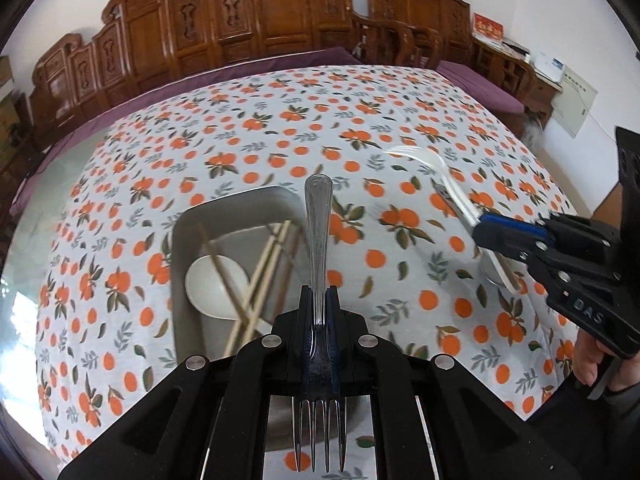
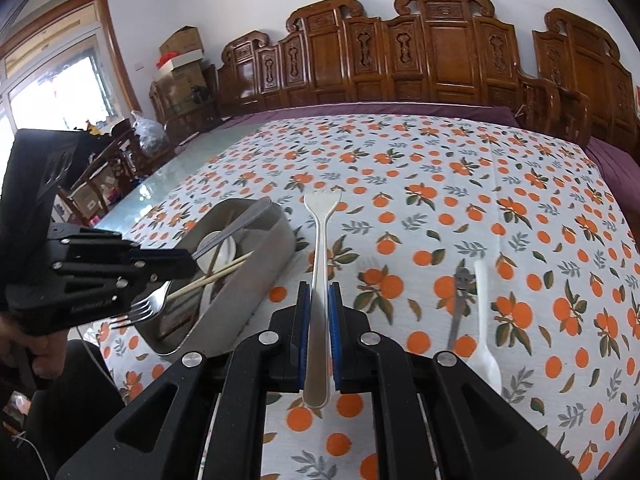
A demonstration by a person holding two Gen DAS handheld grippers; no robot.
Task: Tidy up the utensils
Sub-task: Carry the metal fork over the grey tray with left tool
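Observation:
My left gripper (image 1: 319, 300) is shut on a metal fork (image 1: 318, 216), handle pointing forward and tines toward the camera, held above the right side of a metal tray (image 1: 182, 224). The tray holds a white spoon (image 1: 210, 286) and several wooden chopsticks (image 1: 264, 264). My right gripper (image 2: 319, 300) is shut on a white plastic fork (image 2: 319, 240), held above the tablecloth right of the tray (image 2: 272, 256). The right gripper also shows in the left wrist view (image 1: 486, 232), and the left gripper in the right wrist view (image 2: 188, 266).
A white plastic spoon (image 2: 484, 320) and a small metal utensil (image 2: 460, 300) lie on the orange-patterned tablecloth (image 2: 480, 200) to the right. Carved wooden chairs (image 2: 420, 60) stand behind the table. A glass table edge (image 2: 160, 184) shows at left.

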